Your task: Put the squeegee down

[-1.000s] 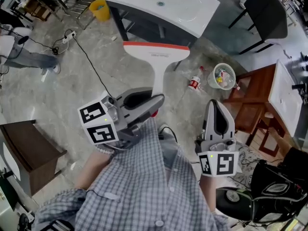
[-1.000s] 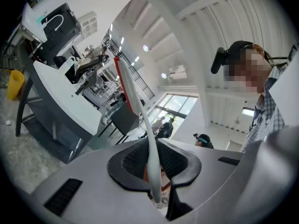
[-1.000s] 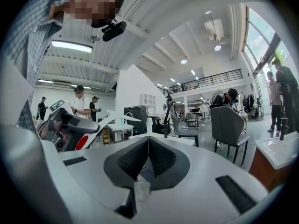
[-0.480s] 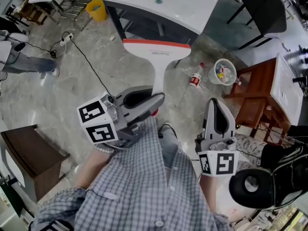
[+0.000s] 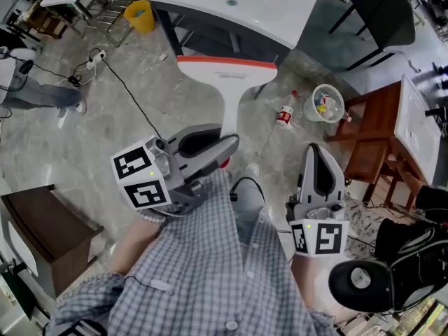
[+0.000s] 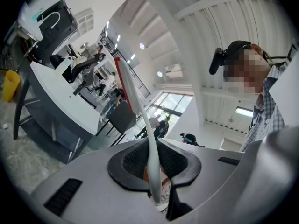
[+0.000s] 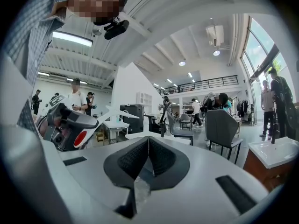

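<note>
A white squeegee (image 5: 229,93) with a red strip along its wide blade sticks forward from my left gripper (image 5: 222,151), which is shut on its handle. In the left gripper view the thin white handle (image 6: 152,157) runs up between the black pads and the red-edged blade (image 6: 125,85) rises beyond them. The blade hangs in the air just before the white washbasin top (image 5: 231,5) on its dark stand. My right gripper (image 5: 320,161) is held to the right at the same height, shut with nothing between its jaws; its pads (image 7: 148,157) meet in the right gripper view.
Grey marbled floor lies below, crossed by a black cable (image 5: 126,89). A yellow bin (image 5: 140,12) stands at the back left, a small bottle (image 5: 284,116) and a round waste basket (image 5: 327,105) on the floor at the right. A brown wooden cabinet (image 5: 371,145) and a black chair (image 5: 381,19) are on the right, a dark box (image 5: 38,229) at the left.
Both grippers keep their places and grips. The view has drifted slightly, so the floor and furniture sit a little differently; a round black object at the lower right has shifted.
</note>
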Demonstrator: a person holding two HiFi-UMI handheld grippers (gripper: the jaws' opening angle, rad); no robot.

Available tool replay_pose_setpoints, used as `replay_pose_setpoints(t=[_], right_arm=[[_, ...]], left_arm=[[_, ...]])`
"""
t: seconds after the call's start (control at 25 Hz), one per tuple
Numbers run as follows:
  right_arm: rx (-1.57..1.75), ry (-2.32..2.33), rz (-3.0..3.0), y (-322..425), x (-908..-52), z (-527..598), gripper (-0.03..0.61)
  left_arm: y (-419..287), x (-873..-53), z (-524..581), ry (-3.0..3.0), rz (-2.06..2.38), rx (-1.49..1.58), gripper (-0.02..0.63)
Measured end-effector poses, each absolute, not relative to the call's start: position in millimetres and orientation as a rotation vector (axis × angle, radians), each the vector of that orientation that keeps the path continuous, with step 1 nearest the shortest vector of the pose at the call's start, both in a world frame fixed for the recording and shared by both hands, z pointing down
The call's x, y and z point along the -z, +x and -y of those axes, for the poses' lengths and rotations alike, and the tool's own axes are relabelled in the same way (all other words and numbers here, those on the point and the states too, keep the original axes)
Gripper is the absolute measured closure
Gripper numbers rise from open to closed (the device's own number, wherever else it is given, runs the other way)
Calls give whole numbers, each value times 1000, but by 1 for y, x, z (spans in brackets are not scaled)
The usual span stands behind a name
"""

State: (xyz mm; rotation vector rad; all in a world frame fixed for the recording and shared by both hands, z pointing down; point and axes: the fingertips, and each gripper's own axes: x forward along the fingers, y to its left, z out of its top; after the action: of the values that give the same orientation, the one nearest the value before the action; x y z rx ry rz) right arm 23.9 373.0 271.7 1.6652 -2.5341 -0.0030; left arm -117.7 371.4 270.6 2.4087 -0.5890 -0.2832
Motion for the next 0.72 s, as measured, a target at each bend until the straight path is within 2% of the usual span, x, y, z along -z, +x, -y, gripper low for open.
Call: replay_pose_setpoints(t=[0.72], right_arm=[[-13, 1554, 2605, 36, -282, -302, 569]], left_arm=[[-105, -273, -313, 2395, 700, 294, 555]])
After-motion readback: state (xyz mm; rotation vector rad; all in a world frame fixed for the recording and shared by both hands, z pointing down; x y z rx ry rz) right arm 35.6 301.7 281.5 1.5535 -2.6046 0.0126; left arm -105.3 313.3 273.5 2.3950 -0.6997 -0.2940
